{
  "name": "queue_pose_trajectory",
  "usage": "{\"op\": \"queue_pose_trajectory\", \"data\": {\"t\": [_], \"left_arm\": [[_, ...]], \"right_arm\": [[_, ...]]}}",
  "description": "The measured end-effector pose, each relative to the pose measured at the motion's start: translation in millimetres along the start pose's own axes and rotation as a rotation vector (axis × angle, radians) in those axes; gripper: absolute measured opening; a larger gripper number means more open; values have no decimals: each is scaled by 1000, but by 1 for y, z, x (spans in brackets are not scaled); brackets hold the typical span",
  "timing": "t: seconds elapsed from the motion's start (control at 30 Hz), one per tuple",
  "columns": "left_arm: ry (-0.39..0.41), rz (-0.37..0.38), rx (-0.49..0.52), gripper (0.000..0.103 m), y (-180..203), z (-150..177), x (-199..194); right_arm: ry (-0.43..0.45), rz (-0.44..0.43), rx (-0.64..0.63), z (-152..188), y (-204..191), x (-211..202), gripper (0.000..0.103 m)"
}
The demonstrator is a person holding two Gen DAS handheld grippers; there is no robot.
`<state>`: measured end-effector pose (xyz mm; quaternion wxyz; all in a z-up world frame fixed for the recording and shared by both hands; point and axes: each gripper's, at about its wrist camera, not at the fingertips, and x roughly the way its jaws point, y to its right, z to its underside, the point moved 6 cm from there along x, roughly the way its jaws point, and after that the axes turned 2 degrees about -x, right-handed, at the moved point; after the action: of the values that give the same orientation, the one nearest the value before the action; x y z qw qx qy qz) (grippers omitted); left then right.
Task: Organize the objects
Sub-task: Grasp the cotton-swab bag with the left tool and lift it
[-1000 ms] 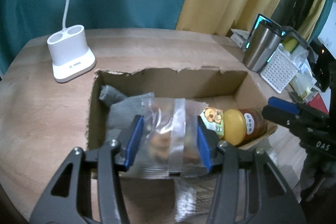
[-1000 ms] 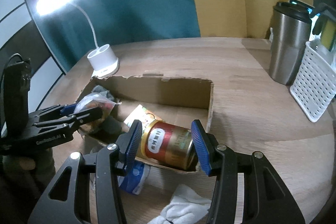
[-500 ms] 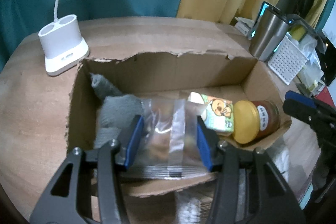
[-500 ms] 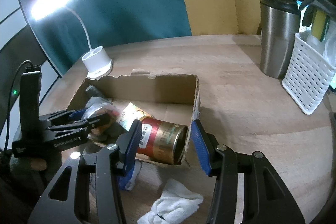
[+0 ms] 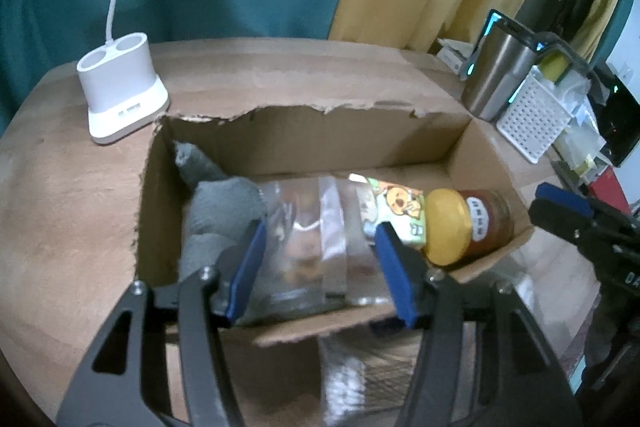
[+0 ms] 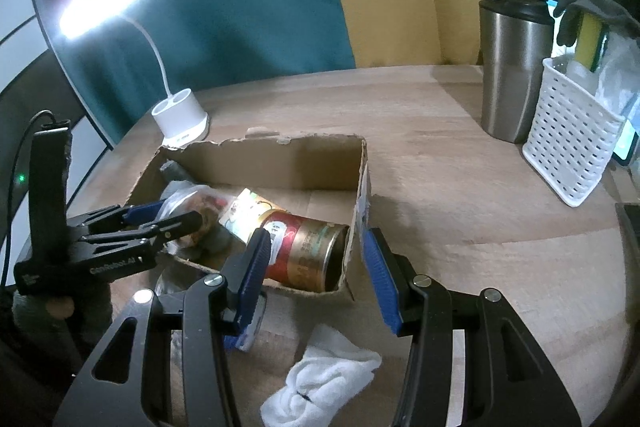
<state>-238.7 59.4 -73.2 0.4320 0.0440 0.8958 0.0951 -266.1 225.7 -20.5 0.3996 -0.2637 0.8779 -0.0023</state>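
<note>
Cardboard box (image 5: 304, 143), blurry clear bag (image 5: 316, 239) between just-parting left tool (image 5: 320, 259), right tool (image 6: 316, 267) apart

Steel tumbler (image 6: 514, 67) beside white basket (image 6: 572, 151).

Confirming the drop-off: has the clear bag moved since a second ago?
Yes: the clear bag sank behind the front wall of the cardboard box; the left gripper has just been opening its jaws around it.
</note>
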Motion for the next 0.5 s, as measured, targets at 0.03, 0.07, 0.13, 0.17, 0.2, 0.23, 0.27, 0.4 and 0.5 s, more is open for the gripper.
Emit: {"op": "queue_pose_trajectory", "data": {"t": [0.03, 0.07, 0.13, 0.17, 0.2, 0.23, 0.27, 0.4, 0.5], "left_arm": [[3, 4, 2, 59, 1, 0, -2], [5, 7, 5, 59, 3, 1, -4], [11, 16, 11, 59, 6, 2, -9], [15, 19, 12, 59, 7, 3, -11], [18, 22, 13, 59, 8, 4, -14], [20, 24, 14, 59, 9, 5, -16], [24, 25, 13, 59, 9, 6, -18], [35, 28, 12, 59, 10, 8, -27], [46, 32, 12, 59, 12, 11, -33]], "right_arm": [[1, 2, 0, 1, 0, -1, 52], [2, 4, 0, 2, 0, -3, 52], [4, 8, 0, 4, -1, -6, 52], [6, 9, 0, 4, -1, -7, 52], [7, 11, 0, 5, -1, -9, 52], [7, 13, 1, 6, -2, -10, 52], [8, 14, 1, 7, -2, -11, 52], [12, 20, 0, 12, -5, -16, 52], [13, 25, -1, 15, -7, -20, 52]]}}
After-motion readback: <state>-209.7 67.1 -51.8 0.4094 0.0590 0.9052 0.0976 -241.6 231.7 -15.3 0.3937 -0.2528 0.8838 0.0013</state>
